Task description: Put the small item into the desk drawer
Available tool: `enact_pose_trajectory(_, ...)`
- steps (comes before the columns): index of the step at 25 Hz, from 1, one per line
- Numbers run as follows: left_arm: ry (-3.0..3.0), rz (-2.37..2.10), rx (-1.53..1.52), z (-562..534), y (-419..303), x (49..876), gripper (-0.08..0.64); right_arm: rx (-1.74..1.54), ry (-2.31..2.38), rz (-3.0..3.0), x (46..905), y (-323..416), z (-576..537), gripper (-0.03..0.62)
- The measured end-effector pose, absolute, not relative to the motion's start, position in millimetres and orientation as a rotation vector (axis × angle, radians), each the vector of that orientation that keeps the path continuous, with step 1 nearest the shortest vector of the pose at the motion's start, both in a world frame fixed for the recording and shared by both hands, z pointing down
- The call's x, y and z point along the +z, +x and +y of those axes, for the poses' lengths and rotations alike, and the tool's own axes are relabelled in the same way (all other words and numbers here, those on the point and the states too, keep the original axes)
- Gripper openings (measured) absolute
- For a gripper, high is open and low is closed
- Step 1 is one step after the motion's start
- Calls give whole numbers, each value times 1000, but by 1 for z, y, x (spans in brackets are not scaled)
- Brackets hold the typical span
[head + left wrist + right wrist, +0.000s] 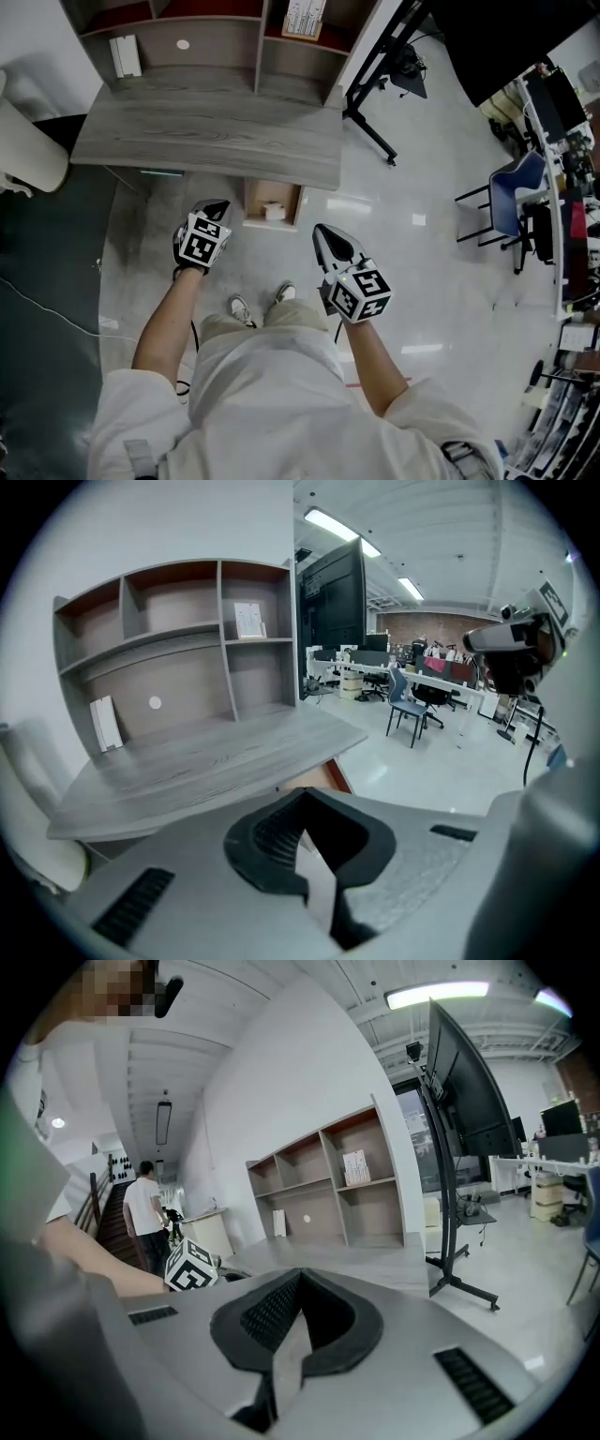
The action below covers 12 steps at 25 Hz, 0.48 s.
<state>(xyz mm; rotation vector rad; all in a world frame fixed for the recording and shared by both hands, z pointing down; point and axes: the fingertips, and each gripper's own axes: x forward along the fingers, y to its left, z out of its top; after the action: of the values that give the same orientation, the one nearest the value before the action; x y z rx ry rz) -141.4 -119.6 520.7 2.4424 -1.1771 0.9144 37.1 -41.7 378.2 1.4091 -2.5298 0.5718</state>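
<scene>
left claw (217,206) and right claw (324,232) are hanging closed, empty; the open drawer (254,201) is lying ahead between them, nearer the left, item (273,211) inside.

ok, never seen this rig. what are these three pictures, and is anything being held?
No robot here: a person holds a two-jaw gripper in each hand. The top-down picture comes from a camera on the person's head; the left gripper and right gripper show above the legs, each with a marker cube that is part of it. The other two pictures come from cameras riding on each gripper, looking along its jaws. Both pairs of jaws are together with nothing between them. Ahead is a grey desk with shelves; a white box stands at its back. Below its front edge an open drawer holds a small white item.
</scene>
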Motion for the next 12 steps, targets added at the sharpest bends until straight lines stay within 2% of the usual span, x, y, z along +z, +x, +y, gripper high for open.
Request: enact_pose_trajectory(12, 2490, -1413, 574, -141, -147, 405, 6, 387, 1404, -2592, 324, 57, -65, -3)
